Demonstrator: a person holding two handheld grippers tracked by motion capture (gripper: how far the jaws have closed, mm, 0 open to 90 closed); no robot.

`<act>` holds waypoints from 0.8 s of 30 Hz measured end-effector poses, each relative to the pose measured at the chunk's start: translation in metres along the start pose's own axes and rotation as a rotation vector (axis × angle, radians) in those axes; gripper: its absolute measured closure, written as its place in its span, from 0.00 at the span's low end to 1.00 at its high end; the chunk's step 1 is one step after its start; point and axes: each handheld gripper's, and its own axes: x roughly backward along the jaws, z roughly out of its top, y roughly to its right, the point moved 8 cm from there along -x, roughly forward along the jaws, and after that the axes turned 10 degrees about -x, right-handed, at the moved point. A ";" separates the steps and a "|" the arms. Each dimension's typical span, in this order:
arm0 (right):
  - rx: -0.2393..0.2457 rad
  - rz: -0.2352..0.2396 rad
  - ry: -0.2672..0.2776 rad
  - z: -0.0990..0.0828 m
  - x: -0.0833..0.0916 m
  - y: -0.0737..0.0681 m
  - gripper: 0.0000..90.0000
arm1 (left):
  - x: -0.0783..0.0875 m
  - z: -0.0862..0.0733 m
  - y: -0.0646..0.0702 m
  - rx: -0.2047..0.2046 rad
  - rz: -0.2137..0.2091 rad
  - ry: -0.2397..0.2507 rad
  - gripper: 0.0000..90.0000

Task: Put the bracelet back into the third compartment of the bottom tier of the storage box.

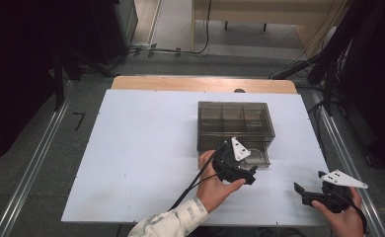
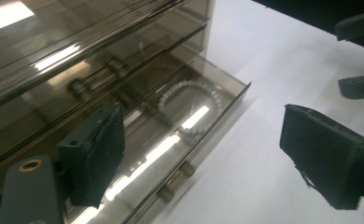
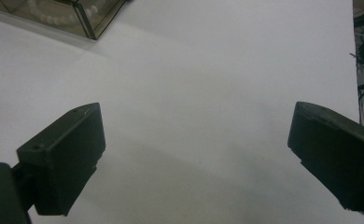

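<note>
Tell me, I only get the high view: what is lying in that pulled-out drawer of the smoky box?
Observer: A bracelet of white beads, lying flat in the open drawer; the left gripper view shows it.
Operator: Is the left gripper holding it?
Observer: No. The left gripper has its jaws wide apart above the drawer, with nothing pressed between them.
Operator: And the one on the right?
Observer: The right gripper is open too, over the bare white table, with a corner of the drawer off at the edge of its view.
</note>
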 end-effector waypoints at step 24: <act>0.004 0.002 -0.002 0.000 -0.001 -0.001 0.03 | 0.050 -0.046 -0.061 0.119 0.119 0.020 0.11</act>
